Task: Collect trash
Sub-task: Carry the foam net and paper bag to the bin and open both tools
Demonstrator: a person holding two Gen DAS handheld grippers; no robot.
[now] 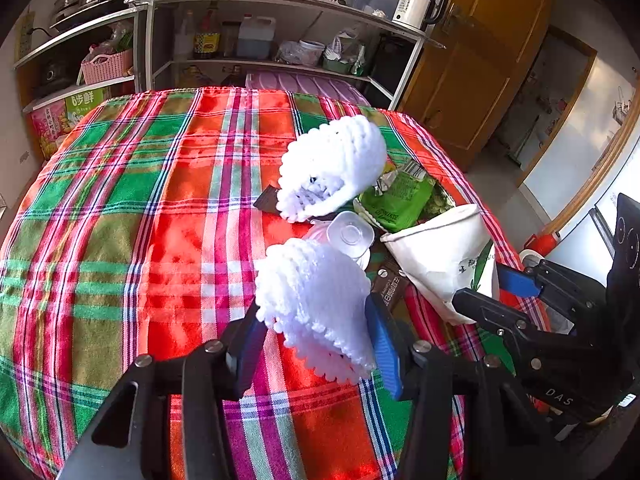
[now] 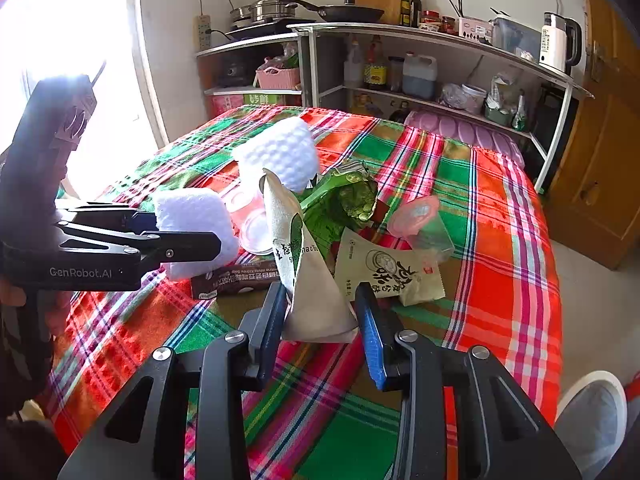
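Observation:
My left gripper [image 1: 316, 340] is shut on a white foam fruit net [image 1: 316, 300], held just above the plaid tablecloth [image 1: 140, 208]; it also shows in the right wrist view [image 2: 192, 224]. My right gripper [image 2: 320, 320] is shut on a crushed white paper cup [image 2: 308, 280], seen in the left wrist view [image 1: 444, 256] too. A second foam net [image 1: 332, 168], a clear plastic cup [image 1: 348, 236], a green snack bag [image 1: 400, 200], a brown wrapper [image 2: 228, 280], a pale sachet [image 2: 384, 272] and a pink-lidded cup [image 2: 420, 220] lie in a heap on the table.
A metal shelf unit [image 2: 440, 44] with pans, bottles and a kettle [image 2: 556, 40] stands behind the table. A purple stool [image 2: 460, 128] sits at the far edge. A wooden cabinet [image 2: 600, 152] is at the right. A bright window is at the left.

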